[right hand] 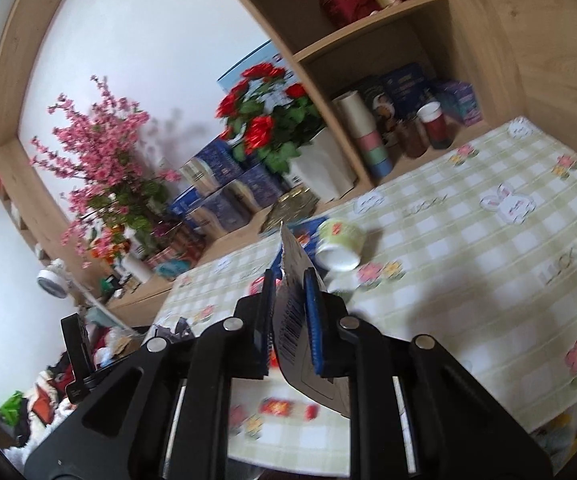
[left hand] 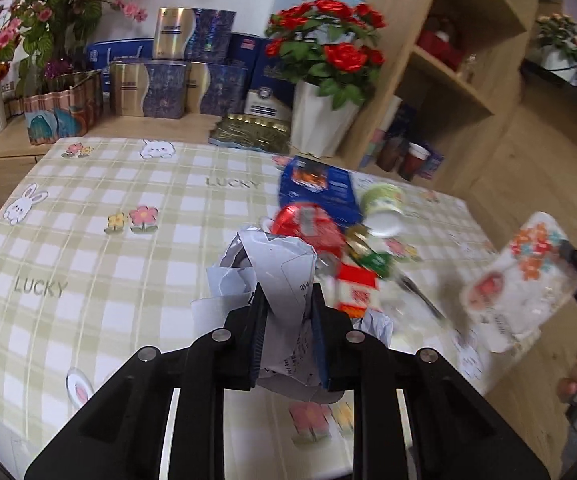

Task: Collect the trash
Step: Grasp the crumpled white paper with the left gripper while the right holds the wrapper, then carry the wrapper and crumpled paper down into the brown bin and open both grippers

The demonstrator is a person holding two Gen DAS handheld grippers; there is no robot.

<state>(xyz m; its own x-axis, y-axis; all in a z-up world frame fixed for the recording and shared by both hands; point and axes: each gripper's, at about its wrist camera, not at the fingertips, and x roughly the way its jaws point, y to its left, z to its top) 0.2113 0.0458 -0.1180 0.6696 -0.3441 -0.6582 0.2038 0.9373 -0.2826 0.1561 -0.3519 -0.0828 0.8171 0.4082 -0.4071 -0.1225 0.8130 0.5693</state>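
Observation:
My left gripper (left hand: 288, 300) is shut on a crumpled white paper (left hand: 272, 264) and holds it just above the checked tablecloth (left hand: 108, 184). My right gripper (right hand: 290, 280) is shut on a white snack wrapper (right hand: 294, 304) with a barcode; the same wrapper (left hand: 520, 280) shows in the left wrist view, held off the table's right edge. More trash lies beyond the paper: a red wrapper (left hand: 308, 226), a blue box (left hand: 320, 188), a tipped green paper cup (left hand: 382, 208) and a red-and-white packet (left hand: 354, 290).
Boxes (left hand: 168, 76), a red rose pot (left hand: 324, 120) and pink flowers (left hand: 40, 12) stand on the wooden counter behind the table. A shelf unit (left hand: 448, 60) with cups stands at the right. In the right wrist view a heap of trash (right hand: 48, 392) lies low at the left.

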